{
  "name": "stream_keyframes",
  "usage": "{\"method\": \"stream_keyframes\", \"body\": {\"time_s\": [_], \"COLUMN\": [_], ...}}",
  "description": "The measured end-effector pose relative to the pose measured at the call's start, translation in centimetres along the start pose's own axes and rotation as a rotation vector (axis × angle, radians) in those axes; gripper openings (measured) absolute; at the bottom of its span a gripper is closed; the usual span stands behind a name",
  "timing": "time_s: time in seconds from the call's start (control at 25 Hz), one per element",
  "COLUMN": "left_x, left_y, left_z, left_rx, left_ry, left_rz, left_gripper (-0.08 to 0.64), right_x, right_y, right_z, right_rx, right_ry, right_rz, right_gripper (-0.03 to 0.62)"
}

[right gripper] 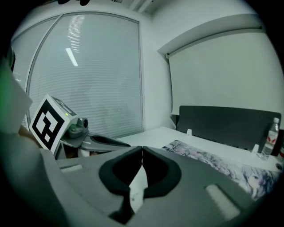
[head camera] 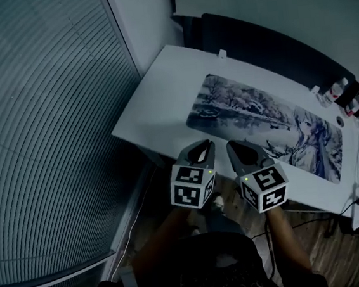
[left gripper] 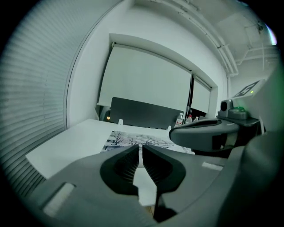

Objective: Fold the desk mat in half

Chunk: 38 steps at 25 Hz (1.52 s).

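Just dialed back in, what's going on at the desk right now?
A person holds a gripper in each hand, side by side at the near edge of the white desk. The left gripper and the right gripper both have their jaws shut with nothing between them. The printed desk mat lies flat and unfolded on the desk just beyond them, so the fold has not started yet.
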<state>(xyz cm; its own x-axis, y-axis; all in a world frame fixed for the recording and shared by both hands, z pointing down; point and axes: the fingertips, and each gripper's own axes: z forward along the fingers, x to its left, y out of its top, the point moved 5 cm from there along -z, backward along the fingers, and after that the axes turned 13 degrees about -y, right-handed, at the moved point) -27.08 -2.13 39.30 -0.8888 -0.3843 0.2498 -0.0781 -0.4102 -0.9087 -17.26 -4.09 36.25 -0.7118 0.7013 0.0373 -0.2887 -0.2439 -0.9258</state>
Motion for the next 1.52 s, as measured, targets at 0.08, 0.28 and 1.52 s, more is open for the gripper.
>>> {"method": "stream_keyframes", "body": {"time_s": [0.08, 0.28, 1.52], "left_x": [1.4, 4.9, 17.8], "left_y": [0.0, 0.0, -5.7], "left_z": [1.5, 4.7, 13.1], "left_rx": [0.008, 0.035, 0.31], "left_ry": [0.023, 0.087, 0.09], "left_rz": [-0.014, -0.045, -0.21], "left_gripper": [0.008, 0.009, 0.217], "right_x": [-1.2, -4.1, -12.0], "right_y": [0.2, 0.8, 0.8], "right_z": [1.8, 6.1, 29.3], "right_rx": [0.008, 0.037, 0.208], "right_ry": [0.024, 0.09, 0.399], "right_rz": [-0.025, -0.081, -0.792], "right_gripper": [0.003, 0.003, 0.074]}}
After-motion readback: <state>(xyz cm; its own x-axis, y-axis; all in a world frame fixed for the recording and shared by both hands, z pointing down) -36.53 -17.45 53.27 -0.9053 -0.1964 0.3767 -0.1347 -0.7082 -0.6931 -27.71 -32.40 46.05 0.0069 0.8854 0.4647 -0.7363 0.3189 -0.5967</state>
